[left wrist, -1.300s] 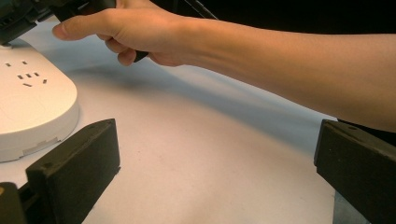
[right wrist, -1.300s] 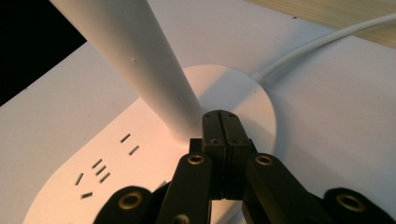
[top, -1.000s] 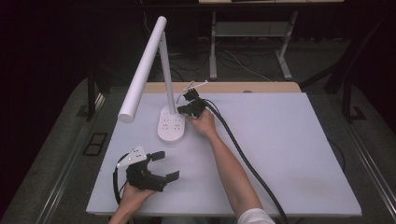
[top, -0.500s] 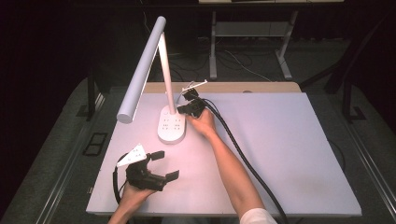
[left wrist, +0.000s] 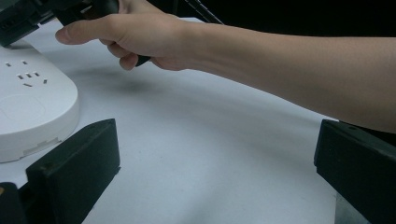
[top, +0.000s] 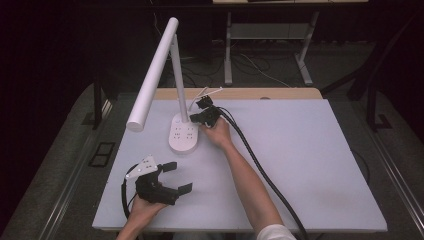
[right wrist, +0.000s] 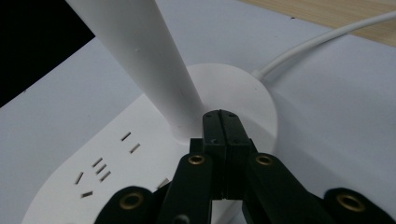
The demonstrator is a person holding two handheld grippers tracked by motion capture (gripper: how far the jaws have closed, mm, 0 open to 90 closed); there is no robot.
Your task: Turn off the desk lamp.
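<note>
Seemingly early on, the right tongs [right wrist: 223, 122], clenched with nothing between them, press against the desk lamp [top: 172, 90] stem just above its socketed base [top: 183, 134] at the surface's [top: 310, 165] far left, while the left tongs [top: 172, 177] rest released nearby.

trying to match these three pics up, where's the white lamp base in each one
High view: lamp base sits centre-left on the table, just left of the right gripper.
Left gripper view: its rounded end lies at the left edge.
Right gripper view: it spreads across the middle, under the shut jaws.
Shared landmark: the socket slots on the base.
</note>
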